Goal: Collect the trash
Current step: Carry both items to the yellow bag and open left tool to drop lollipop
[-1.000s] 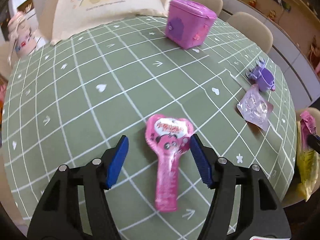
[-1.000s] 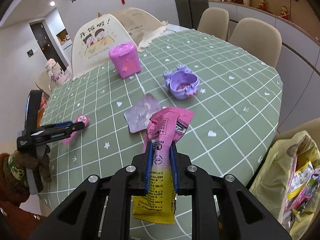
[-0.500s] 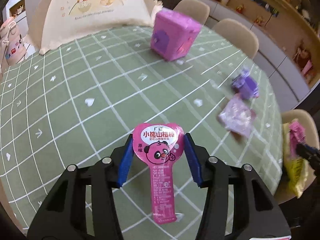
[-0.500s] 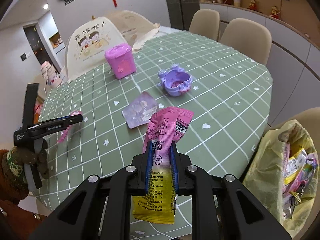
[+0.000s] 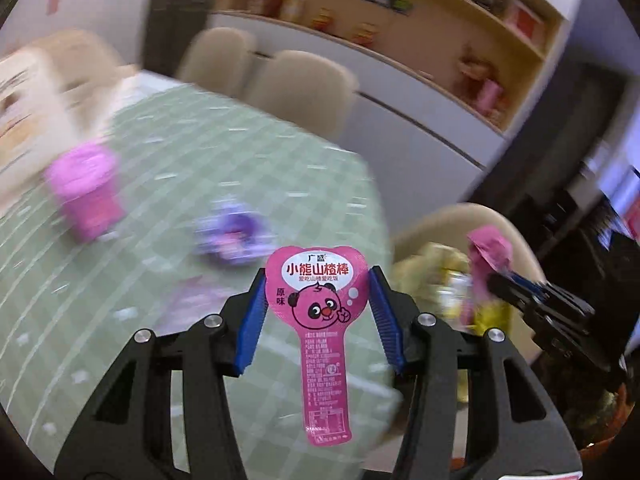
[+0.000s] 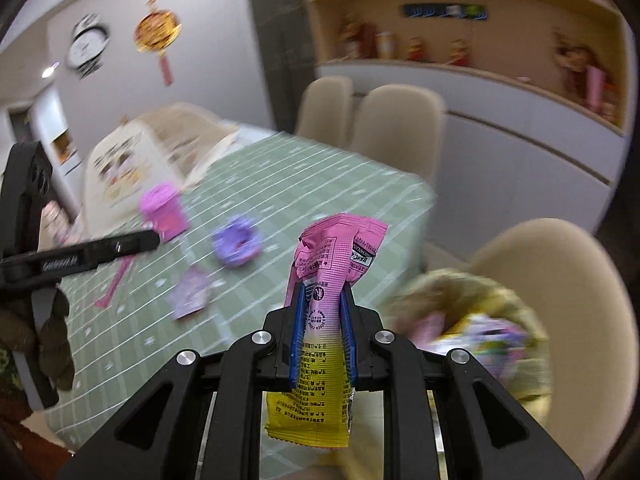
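My left gripper (image 5: 318, 276) is shut on a pink lollipop-shaped wrapper (image 5: 320, 308) with a cartoon panda, held in the air above the table's near edge. Its blue pads (image 5: 252, 320) press on the wide top of the wrapper. My right gripper (image 6: 322, 292) is shut on a crumpled pink and yellow snack packet (image 6: 340, 256), just left of a yellow trash bag (image 6: 480, 320) that sits on a beige chair (image 6: 580, 280). The right wrist view shows the left gripper (image 6: 154, 236) at the left, the pink wrapper (image 6: 114, 280) hanging under it. The left wrist view shows the right gripper (image 5: 520, 288) by the bag (image 5: 436, 272).
A round table with a green checked cloth (image 6: 320, 184) carries a pink box (image 6: 164, 212), a purple bowl (image 6: 236, 242) and a pale purple wrapper (image 6: 188, 294). Two more beige chairs (image 6: 396, 128) stand behind it, with a white cabinet and shelves beyond.
The left gripper closed on the pink wrapper, lifted it off the table and swung right. The right gripper carried its packet up and right, closer to the yellow bag.
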Demonstrator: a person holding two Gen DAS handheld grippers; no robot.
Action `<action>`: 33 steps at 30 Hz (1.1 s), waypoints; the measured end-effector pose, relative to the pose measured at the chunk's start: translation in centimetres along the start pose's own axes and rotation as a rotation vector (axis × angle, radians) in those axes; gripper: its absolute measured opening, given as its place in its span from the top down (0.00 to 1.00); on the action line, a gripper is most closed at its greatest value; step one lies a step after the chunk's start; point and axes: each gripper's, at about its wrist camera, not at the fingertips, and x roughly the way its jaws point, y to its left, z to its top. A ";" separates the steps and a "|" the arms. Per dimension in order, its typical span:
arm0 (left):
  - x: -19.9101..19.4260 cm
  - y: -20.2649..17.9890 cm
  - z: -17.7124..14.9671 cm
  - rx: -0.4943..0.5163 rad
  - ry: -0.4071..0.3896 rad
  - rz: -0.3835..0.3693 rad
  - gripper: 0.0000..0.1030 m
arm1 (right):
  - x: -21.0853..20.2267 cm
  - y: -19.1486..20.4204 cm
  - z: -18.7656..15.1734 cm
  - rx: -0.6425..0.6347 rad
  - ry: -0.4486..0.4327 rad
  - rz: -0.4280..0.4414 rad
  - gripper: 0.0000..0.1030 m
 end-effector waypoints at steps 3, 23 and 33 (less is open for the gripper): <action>3.1 -4.9 0.6 0.079 0.041 -0.092 0.54 | -1.8 -5.0 0.0 0.057 -0.030 -0.080 0.83; 15.8 -16.7 -1.3 0.174 0.240 -0.180 0.20 | -1.6 -16.7 -4.1 0.218 0.028 -0.078 0.83; 10.2 -9.8 -1.0 -0.010 0.072 0.067 0.09 | 6.4 -11.6 -3.5 0.129 0.166 0.126 0.83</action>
